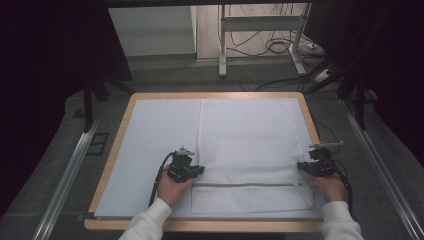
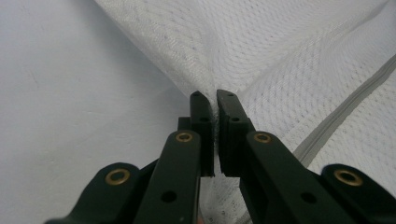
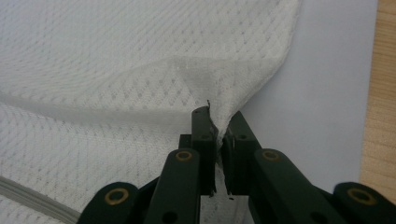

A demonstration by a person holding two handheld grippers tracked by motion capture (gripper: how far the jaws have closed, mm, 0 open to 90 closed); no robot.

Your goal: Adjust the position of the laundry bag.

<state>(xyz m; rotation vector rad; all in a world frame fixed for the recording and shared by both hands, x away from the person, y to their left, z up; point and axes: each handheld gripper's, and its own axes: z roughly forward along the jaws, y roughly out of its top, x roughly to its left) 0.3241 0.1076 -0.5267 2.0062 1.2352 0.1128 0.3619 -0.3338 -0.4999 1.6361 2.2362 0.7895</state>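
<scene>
White sheet (image 1: 150, 150) covers the wooden table (image 1: 117, 150), and the mesh laundry bag (image 1: 247, 140) lies flat on it. Left gripper (image 1: 199, 170) and right gripper (image 1: 301, 166) each pinch one side edge; lift both evenly so the fabric stays taut.

Grey carpeted floor (image 1: 165, 75) around wooden-edged table (image 1: 116, 150) topped with pale sheet (image 1: 150, 140). Black curtains (image 1: 45, 75) left and right. White metal frame legs (image 1: 222, 45) beyond, tangled black cables (image 1: 275, 47) beneath. Silver floor rails (image 1: 67, 180) both sides. Dim, even lighting.
</scene>
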